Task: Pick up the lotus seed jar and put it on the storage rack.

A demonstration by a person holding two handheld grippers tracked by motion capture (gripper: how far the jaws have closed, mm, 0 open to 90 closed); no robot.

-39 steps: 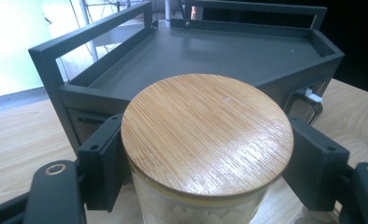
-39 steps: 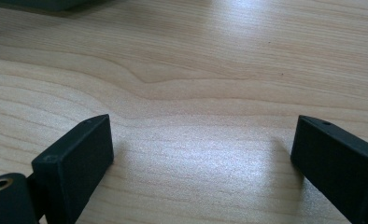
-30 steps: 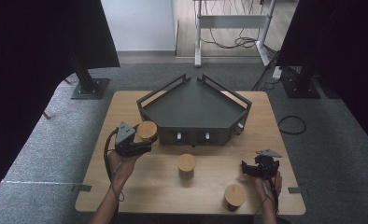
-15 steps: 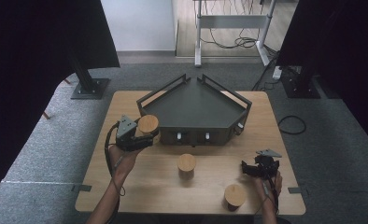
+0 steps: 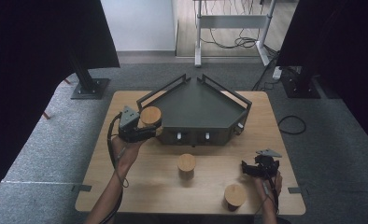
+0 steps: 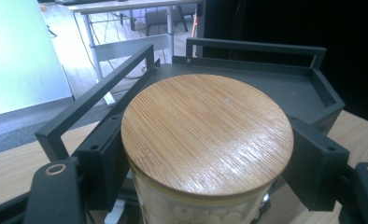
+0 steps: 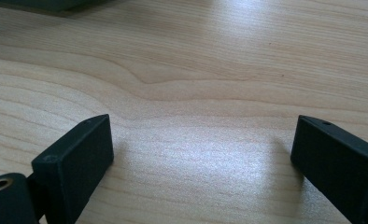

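High view: left tool (image 5: pixel 147 125) holds a bamboo-lidded jar (image 5: pixel 150 115) by the left front corner of the dark tray (image 5: pixel 205 105); right tool (image 5: pixel 256 168) rests low on the tabletop (image 5: pixel 140 186), w/ two more lidded jars (image 5: pixel 187 163) (image 5: pixel 235 195) nearby. Left gripper view adds detail — jaws clamp the jar's (image 6: pixel 205 144) glass sides under the lid, white bits inside, tray rails (image 6: pixel 247 46) just behind. Right gripper view: right tool (image 7: pixel 201 154) spread, bare wood between jaws. Vs. a sec ago — left tool and jar sit higher and closer to the tray; right tool unchanged.
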